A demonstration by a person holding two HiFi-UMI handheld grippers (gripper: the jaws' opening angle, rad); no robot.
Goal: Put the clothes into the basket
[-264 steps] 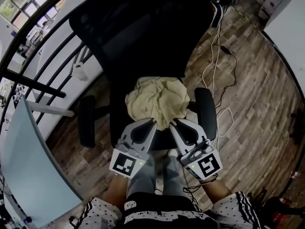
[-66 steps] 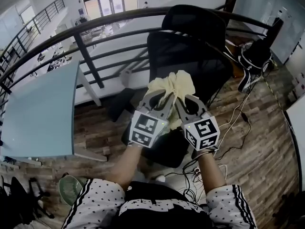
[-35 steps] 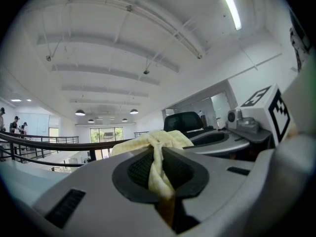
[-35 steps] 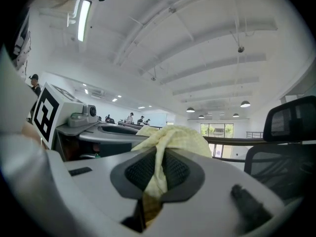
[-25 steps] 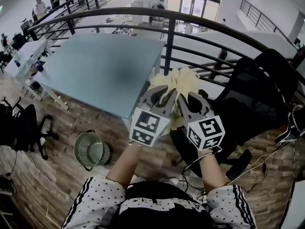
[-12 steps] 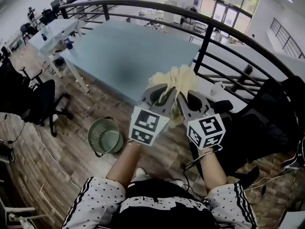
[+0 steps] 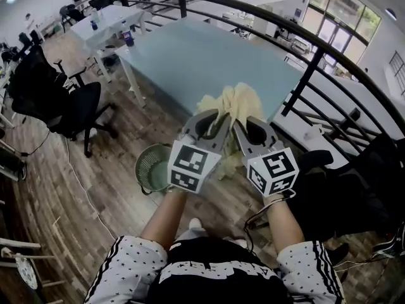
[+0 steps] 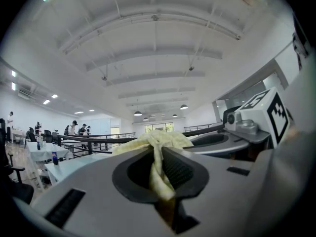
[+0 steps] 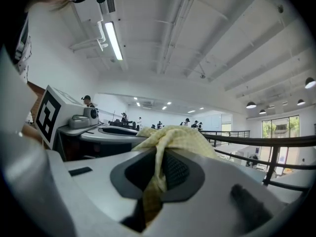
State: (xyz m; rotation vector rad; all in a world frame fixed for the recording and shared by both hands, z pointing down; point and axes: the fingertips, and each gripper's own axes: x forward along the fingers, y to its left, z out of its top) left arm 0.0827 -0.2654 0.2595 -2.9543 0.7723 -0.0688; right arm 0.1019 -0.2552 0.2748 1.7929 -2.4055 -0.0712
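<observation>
above the wood floor, at chest height | change: basket (image 7: 142, 170) has come closer, now just low-left of left gripper (image 7: 217, 118), so the drop looks near | grip: left gripper and right gripper (image 7: 243, 123) both pinched narrow on yellow cloth (image 7: 235, 99) | cloth: bunched ahead of the tips, tail drooping beneath; long axis roughly along the jaws

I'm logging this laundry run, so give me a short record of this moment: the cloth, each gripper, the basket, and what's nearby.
cloth: pale yellow, bunched, held up in the air
left gripper: shut on the cloth
right gripper: shut on the cloth
basket: green, on the wood floor, below and left of the grippers; cloth not in it yet
nearby: table ahead, black railing to its right
</observation>
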